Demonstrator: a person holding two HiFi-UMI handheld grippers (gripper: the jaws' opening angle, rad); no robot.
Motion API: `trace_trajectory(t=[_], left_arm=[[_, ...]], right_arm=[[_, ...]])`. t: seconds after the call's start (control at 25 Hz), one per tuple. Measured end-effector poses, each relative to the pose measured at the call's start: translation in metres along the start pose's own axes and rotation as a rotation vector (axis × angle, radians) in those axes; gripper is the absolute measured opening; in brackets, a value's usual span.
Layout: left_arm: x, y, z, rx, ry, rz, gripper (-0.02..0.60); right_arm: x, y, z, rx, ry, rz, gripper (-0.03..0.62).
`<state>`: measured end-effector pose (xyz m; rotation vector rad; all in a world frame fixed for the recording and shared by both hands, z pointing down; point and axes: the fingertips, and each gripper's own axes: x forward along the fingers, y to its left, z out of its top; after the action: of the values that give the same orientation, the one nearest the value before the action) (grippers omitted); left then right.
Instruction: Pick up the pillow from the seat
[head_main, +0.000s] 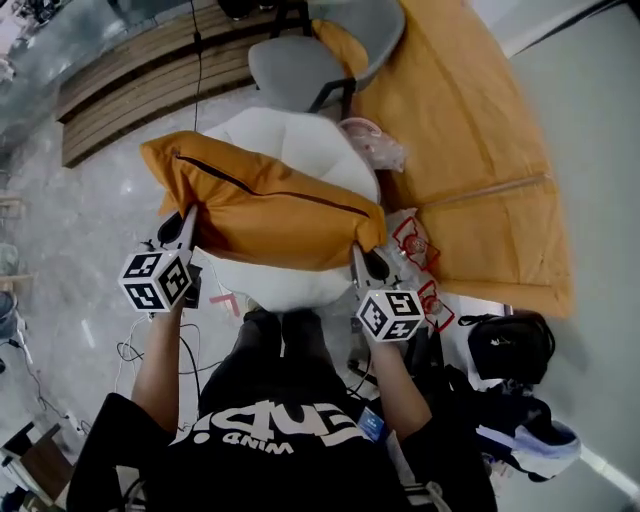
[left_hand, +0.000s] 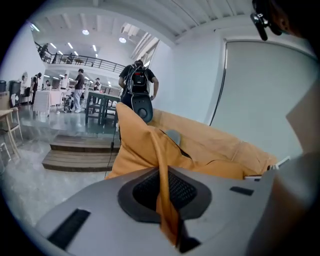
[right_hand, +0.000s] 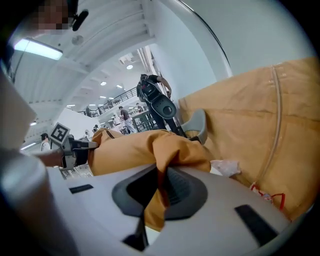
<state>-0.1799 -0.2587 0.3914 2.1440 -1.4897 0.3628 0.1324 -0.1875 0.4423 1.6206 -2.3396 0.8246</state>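
**Orange pillow held at both ends over the white seat**

The orange pillow hangs between the two grippers, its dark zip facing up, over the white cushioned seat, which shows above and below it in the head view. The left gripper is clamped on the pillow's left corner – a fold of orange fabric runs pinched between its jaws. The right gripper grips the right corner the same way, with bunched fabric squeezed between its pads. Right of the seat lies a large orange beanbag; a grey chair stands beyond, and a black bag sits on the floor near the person's right arm.
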Motion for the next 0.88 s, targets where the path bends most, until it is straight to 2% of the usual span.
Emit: trace_trajectory(t=[0.2, 0.36, 0.52, 0.88], left_arm=[[-0.079, -0.023, 0.048, 0.046, -0.112, 0.005, 0.025], [-0.121, -0.033, 0.072, 0.042, -0.206, 0.003, 0.025], [-0.134, -0.04, 0.081, 0.034, -0.256, -0.01, 0.025], [-0.14, -0.045, 0.089, 0.018, -0.284, -0.028, 0.024]], right_arm=[[-0.051, 0.041, 0.054, -0.076, -0.065, 0.049, 0.043], [-0.08, 0.065, 0.097, -0.176, -0.144, 0.084, 0.043], [-0.088, 0.071, 0.118, -0.199, -0.185, 0.098, 0.043], [-0.086, 0.072, 0.136, -0.217, -0.192, 0.117, 0.043]])
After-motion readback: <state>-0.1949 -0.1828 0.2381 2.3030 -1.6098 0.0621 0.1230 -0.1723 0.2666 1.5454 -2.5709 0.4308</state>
